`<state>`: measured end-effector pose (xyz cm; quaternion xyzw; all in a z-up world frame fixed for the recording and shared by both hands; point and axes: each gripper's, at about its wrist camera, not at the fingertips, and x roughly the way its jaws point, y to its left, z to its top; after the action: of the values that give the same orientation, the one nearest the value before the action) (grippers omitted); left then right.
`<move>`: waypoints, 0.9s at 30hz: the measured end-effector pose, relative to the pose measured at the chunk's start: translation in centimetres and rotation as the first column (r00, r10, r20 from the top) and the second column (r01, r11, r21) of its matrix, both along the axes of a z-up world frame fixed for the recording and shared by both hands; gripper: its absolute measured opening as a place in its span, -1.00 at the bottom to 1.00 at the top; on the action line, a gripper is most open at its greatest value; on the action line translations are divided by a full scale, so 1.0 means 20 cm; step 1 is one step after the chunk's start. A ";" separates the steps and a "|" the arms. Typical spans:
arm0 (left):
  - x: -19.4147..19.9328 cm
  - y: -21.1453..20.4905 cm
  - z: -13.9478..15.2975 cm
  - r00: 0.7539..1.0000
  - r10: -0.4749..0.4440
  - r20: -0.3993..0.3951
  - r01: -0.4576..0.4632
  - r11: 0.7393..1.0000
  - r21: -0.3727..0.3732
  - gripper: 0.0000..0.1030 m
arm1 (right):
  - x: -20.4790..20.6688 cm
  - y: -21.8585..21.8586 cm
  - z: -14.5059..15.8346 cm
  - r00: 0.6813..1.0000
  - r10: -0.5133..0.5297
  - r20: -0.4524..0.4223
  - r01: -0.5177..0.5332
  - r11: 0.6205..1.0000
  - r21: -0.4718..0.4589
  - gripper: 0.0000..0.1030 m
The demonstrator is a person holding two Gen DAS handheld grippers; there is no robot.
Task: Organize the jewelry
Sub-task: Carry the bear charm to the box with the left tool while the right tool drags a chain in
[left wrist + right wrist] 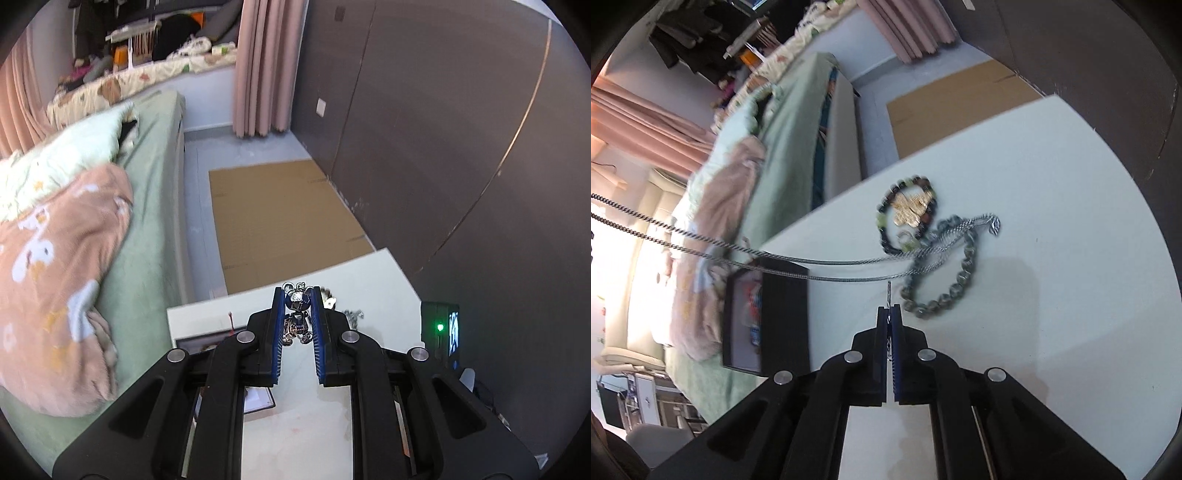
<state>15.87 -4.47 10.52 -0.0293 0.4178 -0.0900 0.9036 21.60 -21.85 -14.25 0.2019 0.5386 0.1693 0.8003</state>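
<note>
A: Chain point(849, 264) strung taut across the worktop point(1052, 221) — which step is this?

B: Untangling. The left hand-held gripper point(297, 295) clamps a bear pendant point(296, 314); the right hand-held gripper point(890, 308), fully closed, pinches a thin metal piece I can't identify. The chain's far end snags the grey bead bracelet point(949, 291) beside the multicoloured bracelet point(905, 210).

A: Next?

B: Probably easing the chain free. The black box point(764, 314) waits, contents blurred.
</note>
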 end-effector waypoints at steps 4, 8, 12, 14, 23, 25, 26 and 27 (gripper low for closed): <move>-0.04 0.01 0.14 0.999 0.000 0.045 -0.001 1.000 0.019 -0.72 | -0.03 -0.02 0.09 0.999 -0.002 0.046 0.000 0.999 0.034 -0.96; -0.10 0.04 0.29 0.995 0.010 0.096 -0.013 0.999 0.035 -0.72 | -0.08 -0.05 0.17 0.996 -0.011 0.083 0.006 0.998 0.067 -0.96; -0.16 0.07 0.45 0.988 0.021 0.153 -0.030 0.998 0.053 -0.72 | -0.14 -0.10 0.24 0.992 -0.020 0.121 0.009 0.996 0.086 -0.96; -0.19 0.08 0.53 0.983 0.025 0.183 -0.038 0.997 0.063 -0.72 | -0.17 -0.11 0.27 0.990 -0.019 0.140 0.006 0.996 0.092 -0.96; -0.27 0.18 0.71 0.966 0.057 0.251 -0.082 0.992 0.091 -0.72 | -0.22 -0.09 0.33 0.982 -0.001 0.190 -0.024 0.991 0.132 -0.96; -0.28 0.21 0.71 0.965 0.064 0.253 -0.090 0.992 0.091 -0.72 | -0.22 -0.08 0.33 0.981 0.002 0.193 -0.028 0.991 0.134 -0.96; -0.27 0.23 0.70 0.966 0.070 0.250 -0.093 0.992 0.085 -0.72 | -0.21 -0.07 0.33 0.981 0.002 0.193 -0.029 0.990 0.135 -0.96; -0.27 0.24 0.69 0.967 0.071 0.246 -0.093 0.992 0.080 -0.72 | -0.21 -0.07 0.33 0.981 0.003 0.195 -0.029 0.990 0.135 -0.96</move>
<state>10.39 0.27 24.34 0.0058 0.3063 -0.0362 0.9512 17.33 -23.29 -7.64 0.2348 0.4467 0.2314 0.8318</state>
